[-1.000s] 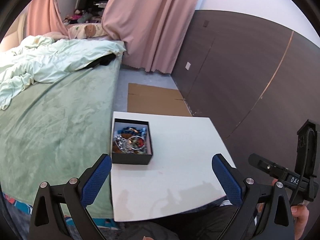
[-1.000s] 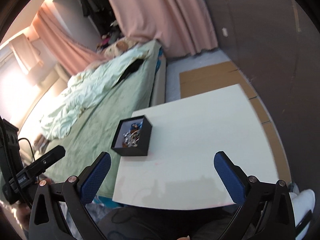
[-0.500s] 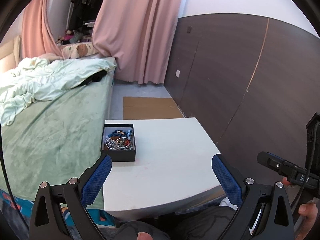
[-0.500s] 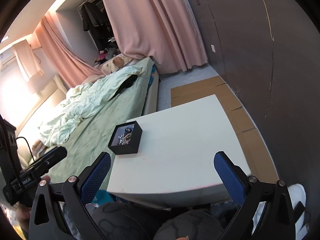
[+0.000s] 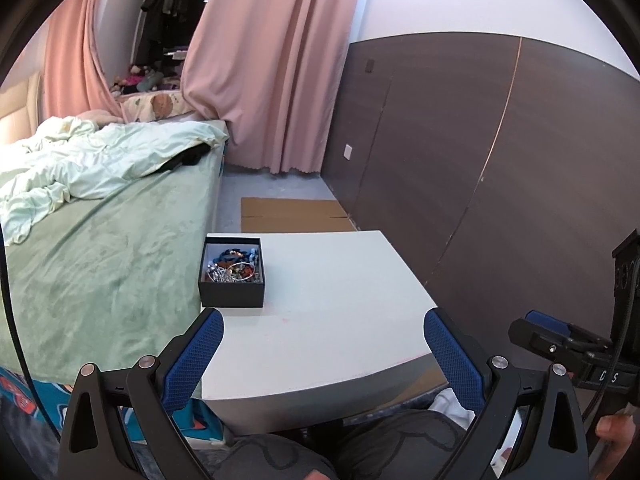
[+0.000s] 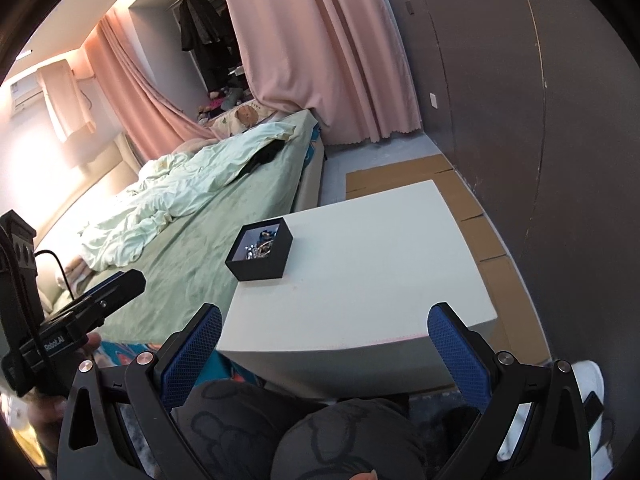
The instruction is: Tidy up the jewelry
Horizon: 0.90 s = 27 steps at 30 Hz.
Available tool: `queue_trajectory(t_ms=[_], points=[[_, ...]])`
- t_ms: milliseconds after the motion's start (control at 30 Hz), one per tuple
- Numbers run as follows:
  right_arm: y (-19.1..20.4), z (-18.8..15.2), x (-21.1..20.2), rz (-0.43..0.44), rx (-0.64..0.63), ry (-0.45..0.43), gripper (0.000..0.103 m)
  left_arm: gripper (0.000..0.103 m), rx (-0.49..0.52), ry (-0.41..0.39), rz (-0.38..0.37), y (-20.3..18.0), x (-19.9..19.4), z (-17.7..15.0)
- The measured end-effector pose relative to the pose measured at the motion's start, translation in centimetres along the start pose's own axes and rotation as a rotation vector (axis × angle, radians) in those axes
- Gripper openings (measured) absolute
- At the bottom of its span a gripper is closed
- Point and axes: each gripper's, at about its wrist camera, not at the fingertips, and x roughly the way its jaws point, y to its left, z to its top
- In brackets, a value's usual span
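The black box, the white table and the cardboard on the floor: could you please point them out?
black box point(image 5: 232, 295), left wrist view, front wall.
white table point(image 5: 340, 312), left wrist view, bare top.
cardboard point(image 5: 288, 214), left wrist view, flat middle.

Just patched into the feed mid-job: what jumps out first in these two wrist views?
The small black box heaped with tangled jewelry stands alone on the white table, at its far corner on the bed side. The green bed with a rumpled pale duvet runs along that side, pink curtains behind it. Both tools, left and right, are open and empty, held short of the table's near edge.
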Motion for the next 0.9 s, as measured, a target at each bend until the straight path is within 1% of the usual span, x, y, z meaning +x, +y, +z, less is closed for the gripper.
queue_trajectory(t_ms=[300, 900], points=[[-0.4, 0.2, -0.6, -0.002, 0.019, -0.022, 0.103, 0.100, 0.034, 0.014, -0.009, -0.2, -0.1, 0.4], [-0.5, 0.2, -2.4, 0.017, 0.026, -0.044, 0.103, 0.100, 0.036, 0.008, -0.015, -1.1, -1.6, 0.2]])
